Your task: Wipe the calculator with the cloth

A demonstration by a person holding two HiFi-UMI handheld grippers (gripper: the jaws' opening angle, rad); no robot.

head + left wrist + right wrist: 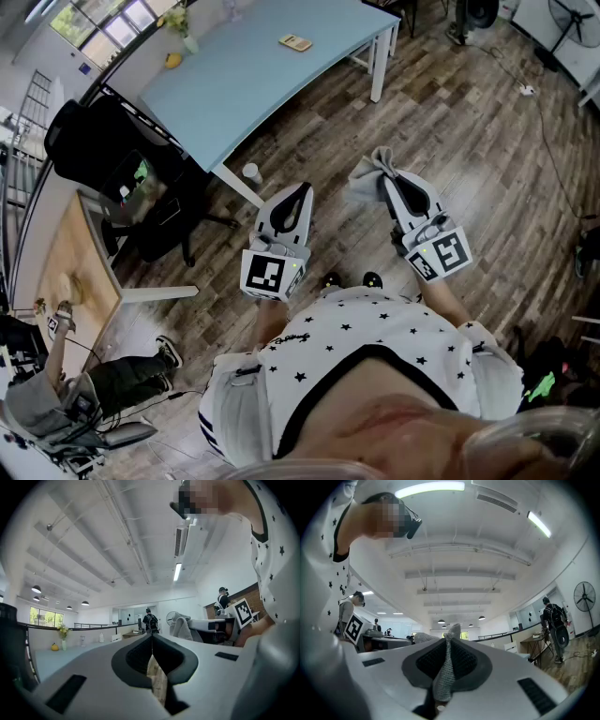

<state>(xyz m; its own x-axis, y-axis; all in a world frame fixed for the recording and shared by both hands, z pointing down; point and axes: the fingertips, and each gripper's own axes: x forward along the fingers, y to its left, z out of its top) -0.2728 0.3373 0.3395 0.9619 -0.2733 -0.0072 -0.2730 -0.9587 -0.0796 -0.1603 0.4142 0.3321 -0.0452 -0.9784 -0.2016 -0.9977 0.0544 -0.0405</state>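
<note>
The calculator [295, 42], a small tan slab, lies far off on the light blue table [244, 84]. Both grippers hang over the wooden floor, well short of that table. My right gripper [386, 183] is shut on a grey cloth [368, 174] that bunches out past its tips. In the right gripper view the knitted cloth [445, 672] is pinched between the jaws of the right gripper [449, 637]. My left gripper [302, 190] is shut, its jaws meeting at the tips [151, 637]. Only a tan sliver shows in the gap lower down. The cloth [181, 626] also appears in the left gripper view.
A black office chair [122, 159] stands left of the table, and a white cup [250, 172] sits on the floor by a table leg. A vase [187, 37] and a yellow object [173, 59] stand on the table's far end. A wooden desk [66, 253] and a seated person [56, 384] are at left.
</note>
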